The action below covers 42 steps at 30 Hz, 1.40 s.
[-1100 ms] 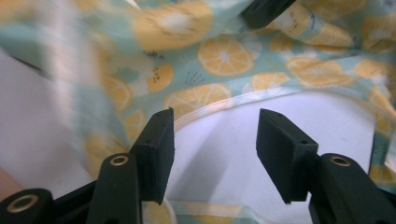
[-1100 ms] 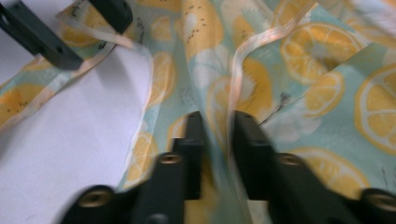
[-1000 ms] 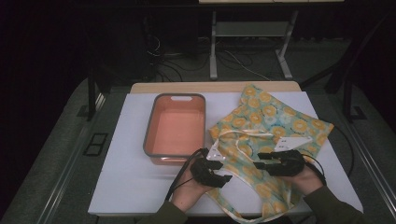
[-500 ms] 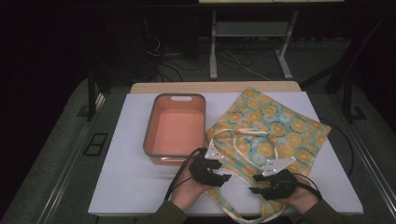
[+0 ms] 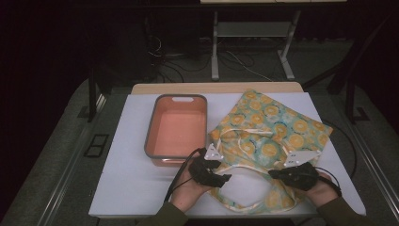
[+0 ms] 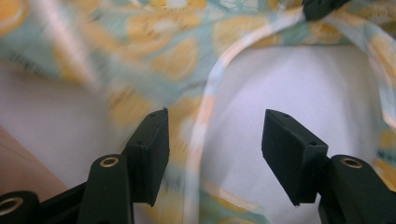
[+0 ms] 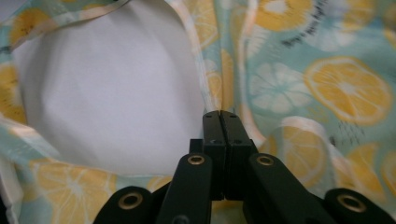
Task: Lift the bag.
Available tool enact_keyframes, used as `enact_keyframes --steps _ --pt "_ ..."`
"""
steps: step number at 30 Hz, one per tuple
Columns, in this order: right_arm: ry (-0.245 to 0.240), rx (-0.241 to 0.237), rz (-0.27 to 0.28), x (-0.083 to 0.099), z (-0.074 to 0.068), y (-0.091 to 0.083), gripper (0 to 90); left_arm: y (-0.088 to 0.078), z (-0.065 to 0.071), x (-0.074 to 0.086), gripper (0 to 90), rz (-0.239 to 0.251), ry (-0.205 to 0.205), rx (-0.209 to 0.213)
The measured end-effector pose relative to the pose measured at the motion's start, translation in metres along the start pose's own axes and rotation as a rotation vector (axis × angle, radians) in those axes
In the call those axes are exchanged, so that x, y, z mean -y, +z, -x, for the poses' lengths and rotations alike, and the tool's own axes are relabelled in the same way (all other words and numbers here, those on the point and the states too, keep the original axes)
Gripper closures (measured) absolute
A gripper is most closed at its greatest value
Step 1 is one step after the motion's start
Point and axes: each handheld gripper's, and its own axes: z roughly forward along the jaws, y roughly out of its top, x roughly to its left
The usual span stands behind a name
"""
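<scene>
A lemon-print apron (image 5: pixel 273 127) lies spread over the right half of the white table (image 5: pixel 127 179), its cream straps looping toward me. My left gripper (image 5: pixel 225 175) sits at the apron's near left corner, open. In the left gripper view a cream strap (image 6: pixel 205 107) runs between the spread jaws of the left gripper (image 6: pixel 215 135), untouched by the pads; they have just opened a little further. My right gripper (image 5: pixel 271 173) lies on the apron's near right part. Its jaws have just closed, and the right gripper (image 7: pixel 219 114) is shut on the apron's cream-trimmed edge (image 7: pixel 201 70).
A pink tray with a grey rim (image 5: pixel 149 136) stands left of the apron, just beyond my left hand. Past the table's far wooden edge (image 5: pixel 216 87) lie dark floor, cables and a metal stand. Cables trail from both grippers toward me.
My right gripper has come nearer to me and then slid right along the apron, and its jaws have shut. The left hand has stayed in place.
</scene>
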Motion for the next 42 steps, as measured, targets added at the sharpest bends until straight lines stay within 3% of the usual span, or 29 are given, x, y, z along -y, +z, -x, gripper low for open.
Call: enact_keyframes --steps 4,13,17,20,23,24,26,30,34,38,42 --pt "0.041 0.022 0.012 0.009 0.011 -0.01 89.8 0.005 0.001 -0.001 37.0 -0.009 -0.001 -0.015" --pt "0.06 0.052 0.032 0.014 0.022 -0.018 89.8 0.032 0.002 -0.006 33.3 -0.073 0.005 -0.073" --pt "0.078 0.076 0.044 0.017 0.03 -0.024 89.8 0.034 0.003 -0.008 33.1 -0.055 0.014 -0.115" --pt "0.087 0.082 0.044 0.018 0.034 -0.026 89.8 0.033 0.002 -0.01 32.7 -0.029 0.009 -0.103" --pt "0.085 0.081 0.043 0.017 0.034 -0.025 89.7 0.041 0.0 -0.011 32.7 -0.054 -0.001 -0.083" --pt "0.081 0.081 0.045 0.016 0.034 -0.024 89.8 0.043 -0.001 -0.01 37.1 -0.064 0.0 -0.073" --pt "0.083 0.079 0.048 0.015 0.034 -0.024 89.8 0.044 -0.002 -0.011 45.3 -0.06 0.009 -0.094" --pt "0.085 0.079 0.057 0.012 0.035 -0.02 89.8 0.041 -0.006 -0.015 81.6 -0.032 -0.037 -0.046" --pt "0.08 0.097 0.079 0.005 0.04 -0.018 89.8 0.027 -0.002 -0.024 87.3 0.033 -0.029 -0.027" --pt "0.079 0.105 0.126 -0.006 0.046 -0.017 89.8 0.006 -0.005 -0.036 87.6 0.128 -0.062 -0.008" --pt "0.078 0.13 0.16 -0.018 0.054 -0.018 89.8 -0.009 -0.011 -0.052 87.9 0.186 -0.066 -0.029"
